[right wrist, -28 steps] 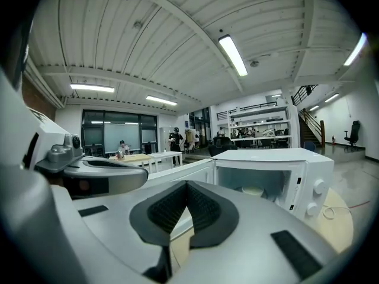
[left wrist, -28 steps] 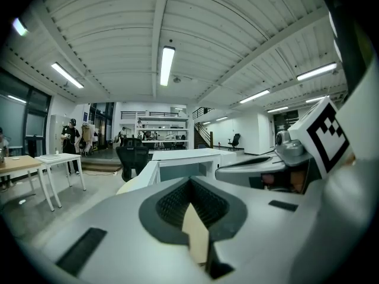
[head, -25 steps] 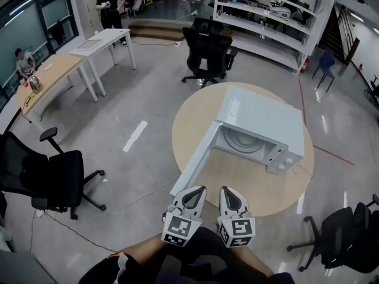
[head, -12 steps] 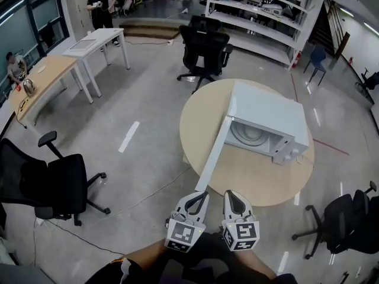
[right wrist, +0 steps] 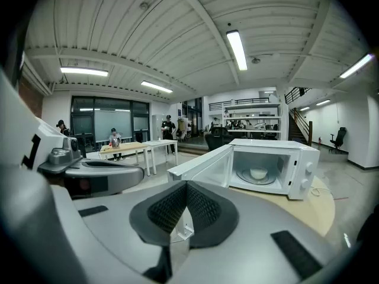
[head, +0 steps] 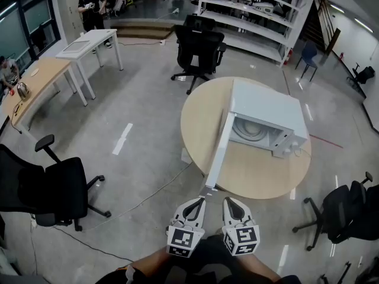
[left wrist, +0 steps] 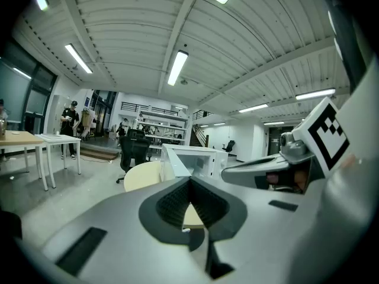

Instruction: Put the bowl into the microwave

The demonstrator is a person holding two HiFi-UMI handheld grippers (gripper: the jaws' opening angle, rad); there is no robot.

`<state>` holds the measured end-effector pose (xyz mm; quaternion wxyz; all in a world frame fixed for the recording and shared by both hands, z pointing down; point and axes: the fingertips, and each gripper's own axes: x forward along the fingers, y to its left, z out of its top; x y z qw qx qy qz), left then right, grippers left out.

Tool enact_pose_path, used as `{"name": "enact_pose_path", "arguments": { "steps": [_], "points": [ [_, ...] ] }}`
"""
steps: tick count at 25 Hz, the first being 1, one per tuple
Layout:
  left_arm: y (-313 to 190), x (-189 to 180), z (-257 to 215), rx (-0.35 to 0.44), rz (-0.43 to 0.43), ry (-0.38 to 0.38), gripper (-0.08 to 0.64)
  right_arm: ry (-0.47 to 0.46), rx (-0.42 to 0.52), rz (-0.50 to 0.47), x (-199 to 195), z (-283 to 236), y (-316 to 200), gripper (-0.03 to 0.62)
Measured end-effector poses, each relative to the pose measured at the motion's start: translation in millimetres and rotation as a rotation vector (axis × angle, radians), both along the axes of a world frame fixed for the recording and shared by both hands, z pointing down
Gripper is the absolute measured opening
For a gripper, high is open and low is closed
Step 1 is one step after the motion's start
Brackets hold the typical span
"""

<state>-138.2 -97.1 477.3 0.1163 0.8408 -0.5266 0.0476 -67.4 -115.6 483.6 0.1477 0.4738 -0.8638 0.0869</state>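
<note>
A white microwave [head: 269, 114] stands on a round wooden table [head: 254, 173] with its door [head: 219, 148] swung wide open toward me. In the right gripper view a small white bowl [right wrist: 258, 173] sits on the turntable inside the microwave [right wrist: 299, 164]. Both grippers hang close to my body, over the floor and short of the table. My left gripper [head: 199, 202] is shut with nothing in it, and so is my right gripper [head: 228, 202]. The left gripper view shows the shut left gripper [left wrist: 189, 180] pointing at the door's edge [left wrist: 174, 161].
Black office chairs stand behind the table [head: 198, 43], at the left [head: 56, 188] and at the right [head: 343, 212]. Desks [head: 44, 73] line the left side. Shelving [head: 254, 10] fills the back. A cable [head: 148, 194] runs across the floor. A person [head: 92, 5] stands far off.
My view has drawn back from the table: the microwave and its door now sit farther from both grippers. Both grippers stay shut and side by side.
</note>
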Motion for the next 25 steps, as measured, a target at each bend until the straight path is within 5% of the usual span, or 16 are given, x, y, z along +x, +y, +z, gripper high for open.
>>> {"name": "enact_pose_path", "arguments": {
  "steps": [11, 25],
  "points": [
    [37, 10, 9, -0.03, 0.031, -0.033, 0.048, -0.01, -0.015, 0.028, 13, 12, 41, 0.017],
    [114, 67, 0, -0.016, 0.001, -0.058, 0.048, -0.023, 0.009, -0.019, 64, 1, 113, 0.017]
  ]
}}
